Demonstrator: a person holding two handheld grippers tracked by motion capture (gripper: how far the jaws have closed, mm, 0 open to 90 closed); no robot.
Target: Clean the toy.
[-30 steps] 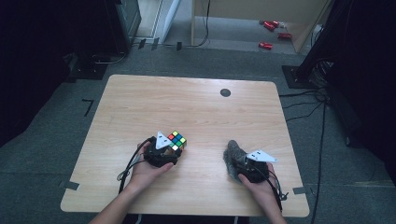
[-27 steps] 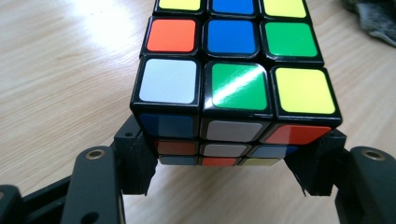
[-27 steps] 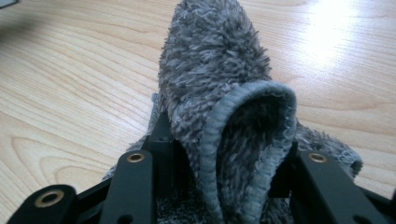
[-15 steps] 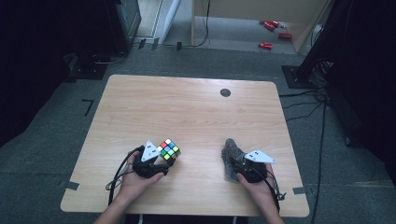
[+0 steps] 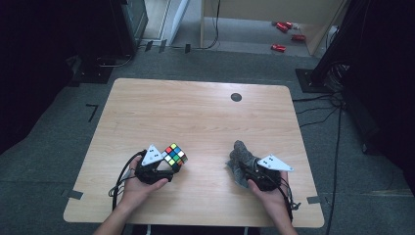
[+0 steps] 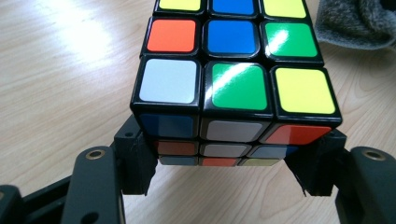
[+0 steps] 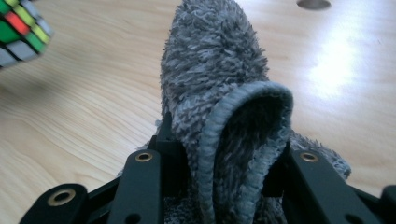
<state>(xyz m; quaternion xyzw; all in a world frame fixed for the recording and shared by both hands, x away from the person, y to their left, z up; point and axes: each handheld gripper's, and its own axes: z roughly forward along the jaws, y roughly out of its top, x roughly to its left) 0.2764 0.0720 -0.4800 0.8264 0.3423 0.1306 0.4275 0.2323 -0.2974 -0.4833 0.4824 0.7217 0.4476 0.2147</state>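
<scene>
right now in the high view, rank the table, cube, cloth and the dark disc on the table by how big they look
1. table, by far the largest
2. cloth, bunched and partly hidden by the right gripper
3. cube, close to the cloth in apparent size, so places 2 and 3 are unsure
4. disc, the smallest

Puzzle cube (image 5: 174, 156) in left gripper (image 5: 164, 169), grey cloth (image 5: 243, 161) in right gripper (image 5: 247, 172).
</scene>
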